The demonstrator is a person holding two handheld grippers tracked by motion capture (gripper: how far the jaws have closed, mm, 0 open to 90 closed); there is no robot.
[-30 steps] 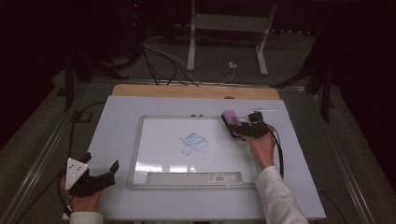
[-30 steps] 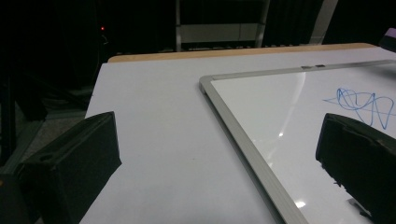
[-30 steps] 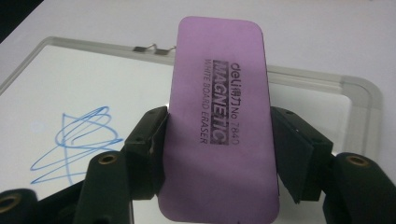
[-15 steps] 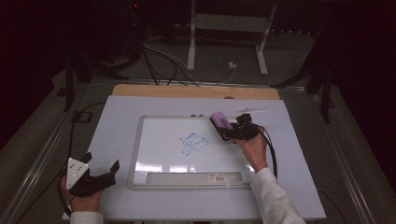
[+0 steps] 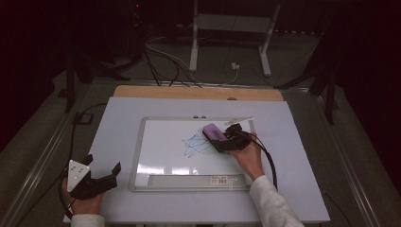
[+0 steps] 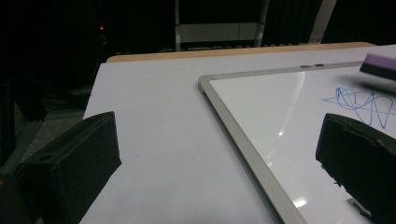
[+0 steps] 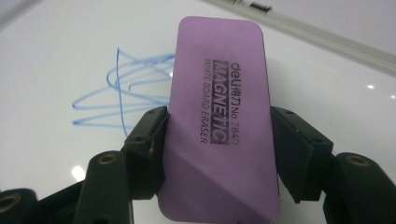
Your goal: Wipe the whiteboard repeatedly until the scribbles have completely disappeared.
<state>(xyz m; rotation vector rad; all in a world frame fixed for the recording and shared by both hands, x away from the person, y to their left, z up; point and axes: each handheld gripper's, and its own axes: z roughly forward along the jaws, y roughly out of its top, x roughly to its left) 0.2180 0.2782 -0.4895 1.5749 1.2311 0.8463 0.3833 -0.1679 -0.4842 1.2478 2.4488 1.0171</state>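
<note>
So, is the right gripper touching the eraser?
Touching. In the right gripper view, both jaws of the right gripper press against the long sides of the purple eraser, with no gap on either side.

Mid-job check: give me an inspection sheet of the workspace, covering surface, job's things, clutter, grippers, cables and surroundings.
Surface: pale grey tabletop with a wooden strip along its far edge.
Job's things: purple rectangular magnetic whiteboard eraser just right of the blue marker scribble, on the silver-framed whiteboard.
Clutter: nothing seen.
Grippers: right gripper shut on the eraser, its fingers pressing both long sides; left gripper open, at the near left corner.
Cables: black cable trails from the right gripper.
Surroundings: dark floor, white stand legs, loose wires.
</note>
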